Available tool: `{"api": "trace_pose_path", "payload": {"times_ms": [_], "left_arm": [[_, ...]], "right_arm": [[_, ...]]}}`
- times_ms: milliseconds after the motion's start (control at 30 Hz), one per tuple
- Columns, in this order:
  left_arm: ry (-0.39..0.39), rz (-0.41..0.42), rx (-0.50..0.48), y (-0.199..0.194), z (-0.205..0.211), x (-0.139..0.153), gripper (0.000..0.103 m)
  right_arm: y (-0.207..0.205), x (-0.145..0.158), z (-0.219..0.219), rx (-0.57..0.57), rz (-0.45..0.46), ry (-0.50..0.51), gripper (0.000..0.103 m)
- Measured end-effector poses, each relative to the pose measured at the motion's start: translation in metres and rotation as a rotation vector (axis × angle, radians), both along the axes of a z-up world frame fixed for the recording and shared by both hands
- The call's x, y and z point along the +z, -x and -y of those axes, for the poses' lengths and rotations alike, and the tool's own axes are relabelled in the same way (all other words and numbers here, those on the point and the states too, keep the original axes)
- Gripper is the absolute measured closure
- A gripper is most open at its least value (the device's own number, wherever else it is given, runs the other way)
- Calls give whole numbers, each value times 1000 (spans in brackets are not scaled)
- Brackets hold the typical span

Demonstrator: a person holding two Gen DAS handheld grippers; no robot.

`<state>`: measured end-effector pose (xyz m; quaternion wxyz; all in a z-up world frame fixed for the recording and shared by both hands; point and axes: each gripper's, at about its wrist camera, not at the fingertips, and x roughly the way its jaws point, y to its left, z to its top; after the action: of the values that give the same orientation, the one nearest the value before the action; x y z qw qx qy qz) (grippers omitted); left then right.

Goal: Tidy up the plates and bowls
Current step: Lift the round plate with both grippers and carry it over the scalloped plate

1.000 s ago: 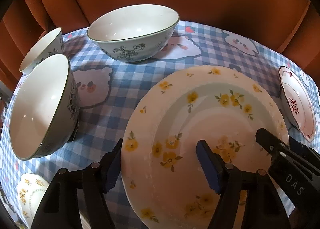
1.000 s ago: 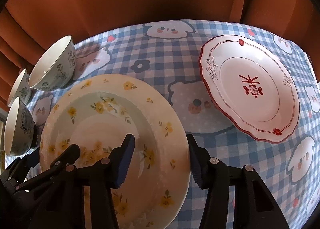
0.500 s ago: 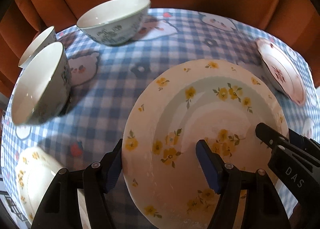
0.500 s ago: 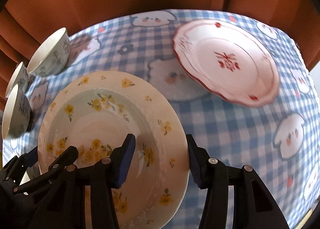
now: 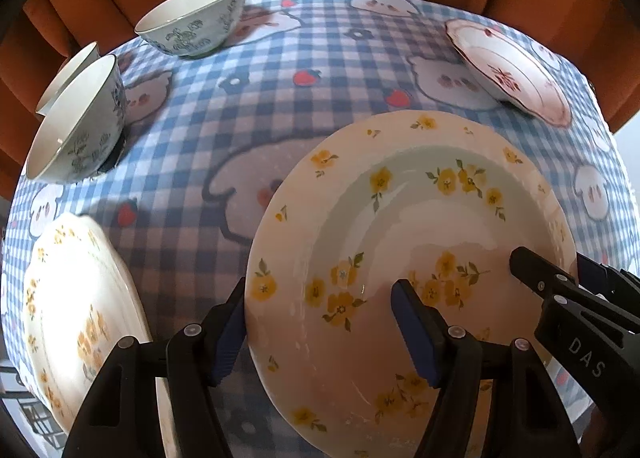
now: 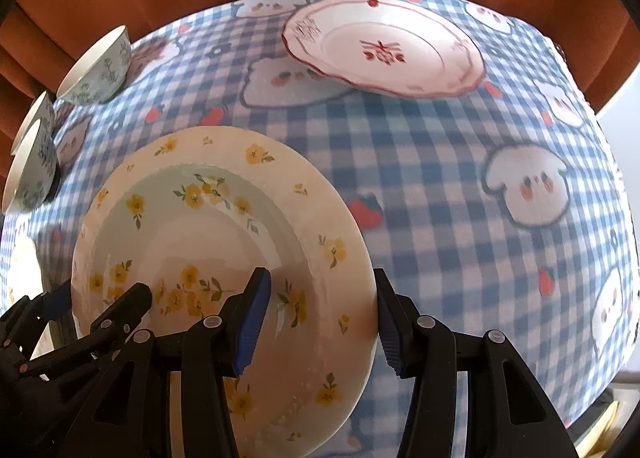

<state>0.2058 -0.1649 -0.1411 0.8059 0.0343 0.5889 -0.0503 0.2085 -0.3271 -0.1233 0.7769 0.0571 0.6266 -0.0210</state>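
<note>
Above the checked tablecloth (image 5: pixel 328 70), the yellow-flowered plate (image 5: pixel 400 226) rides level, clamped by its opposite rims. Carrying it well means keeping both sides even until it sits squarely over its matching plate (image 5: pixel 72 298). The left gripper (image 5: pixel 320 334) and right gripper (image 6: pixel 320 318) point steeply down, each clenched on the rim.

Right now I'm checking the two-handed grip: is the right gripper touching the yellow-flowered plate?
Touching. The right wrist view shows the right gripper straddling the yellow-flowered plate: the outer finger meets the plate's right edge, and the inner pad lies against its face.
</note>
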Motion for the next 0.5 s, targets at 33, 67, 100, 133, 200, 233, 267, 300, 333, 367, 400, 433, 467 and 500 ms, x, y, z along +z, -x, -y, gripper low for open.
{"api": "trace_pose_path", "payload": {"times_ms": [33,67,100,133,200,233,267,300,333,367,400,433,467,500], "left_arm": [[-2,1,-1,2,1,0,32],[-1,2,2,3,1,-1,32],[1,2,6,3,1,-1,32],[1,1,12,2,1,-2,32],[-7,6,23,2,2,-2,32],[-9,8,28,3,1,-2,32],[-9,9,34,3,1,-2,32],[-9,8,40,2,1,-2,31],[-10,8,45,2,2,-2,31],[-11,8,51,1,2,-2,30],[-15,11,55,1,3,-2,28],[-19,13,54,0,4,-3,27],[-21,18,50,0,5,-3,27],[-22,17,46,0,5,-3,27]], "right_arm": [[3,0,1,2,-3,-1,49],[6,0,2,5,-4,-3,49],[8,0,3,11,-3,-5,49],[9,1,3,18,1,-7,49],[8,0,3,19,1,-10,49],[7,0,4,20,5,-14,47],[6,-1,3,21,8,-21,47],[6,-1,4,21,10,-26,47],[5,-1,4,26,11,-31,46],[3,-2,4,32,11,-33,45],[2,-3,3,39,13,-37,44],[0,-3,3,46,14,-43,43],[0,-4,3,53,15,-45,42],[-3,-5,1,60,17,-42,42]]}}
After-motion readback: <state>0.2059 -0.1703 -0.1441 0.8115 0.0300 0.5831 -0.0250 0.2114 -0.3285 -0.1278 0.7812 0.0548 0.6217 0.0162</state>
